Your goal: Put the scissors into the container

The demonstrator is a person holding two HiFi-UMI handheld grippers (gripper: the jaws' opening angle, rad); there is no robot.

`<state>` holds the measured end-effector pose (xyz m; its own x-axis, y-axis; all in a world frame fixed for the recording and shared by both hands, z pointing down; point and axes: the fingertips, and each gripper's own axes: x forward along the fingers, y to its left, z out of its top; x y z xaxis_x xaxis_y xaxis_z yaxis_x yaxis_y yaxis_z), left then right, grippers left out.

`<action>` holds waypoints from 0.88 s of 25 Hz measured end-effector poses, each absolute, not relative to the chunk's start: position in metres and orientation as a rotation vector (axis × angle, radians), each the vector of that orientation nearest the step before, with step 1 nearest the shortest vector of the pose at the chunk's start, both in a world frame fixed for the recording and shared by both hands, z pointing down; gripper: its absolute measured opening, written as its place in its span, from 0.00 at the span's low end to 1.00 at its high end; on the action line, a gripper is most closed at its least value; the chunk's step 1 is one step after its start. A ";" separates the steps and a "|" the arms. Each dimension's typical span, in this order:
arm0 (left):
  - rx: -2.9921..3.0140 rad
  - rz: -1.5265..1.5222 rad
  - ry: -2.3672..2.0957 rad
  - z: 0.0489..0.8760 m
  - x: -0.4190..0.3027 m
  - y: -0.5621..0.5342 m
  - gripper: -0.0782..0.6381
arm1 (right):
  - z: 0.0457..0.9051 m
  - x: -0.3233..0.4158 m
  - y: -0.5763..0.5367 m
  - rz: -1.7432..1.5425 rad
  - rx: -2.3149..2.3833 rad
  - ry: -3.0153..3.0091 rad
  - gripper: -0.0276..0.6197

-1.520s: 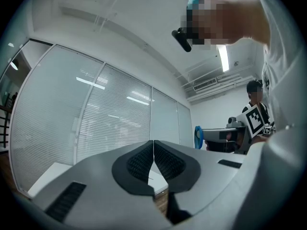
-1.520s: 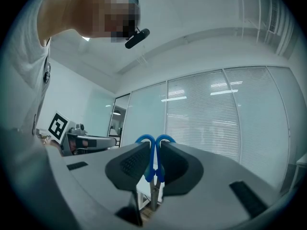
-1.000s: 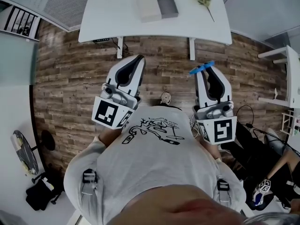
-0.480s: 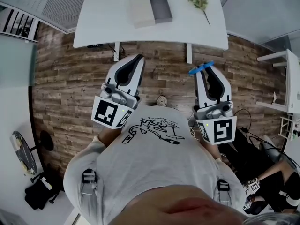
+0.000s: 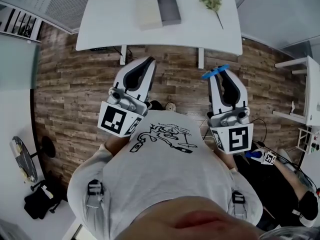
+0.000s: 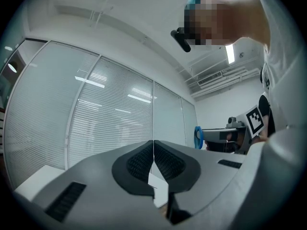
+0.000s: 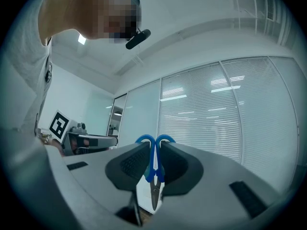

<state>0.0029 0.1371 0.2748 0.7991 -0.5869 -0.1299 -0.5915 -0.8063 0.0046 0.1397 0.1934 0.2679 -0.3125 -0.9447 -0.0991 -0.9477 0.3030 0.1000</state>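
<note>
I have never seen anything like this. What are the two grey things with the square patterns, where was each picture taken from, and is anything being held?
There is no robot here: a person holds a hand tool with a two-fingered claw in each hand. The view from above comes from a camera on the person's head. It looks down at a wooden floor and a white table. On the table lie an open grey container, a pale flat piece beside it and a green sprig. The other two pictures come from small cameras riding on each tool, looking along its claw. The left claw is closed with nothing in it. The right claw is closed on blue-handled scissors, handles poking past the tips. The patterned cubes are part of the tools.
</note>
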 end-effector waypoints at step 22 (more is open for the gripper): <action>-2.940 0.192 1.006 0.284 -0.010 0.064 0.14 | 0.273 0.128 0.121 0.216 -1.811 2.534 0.17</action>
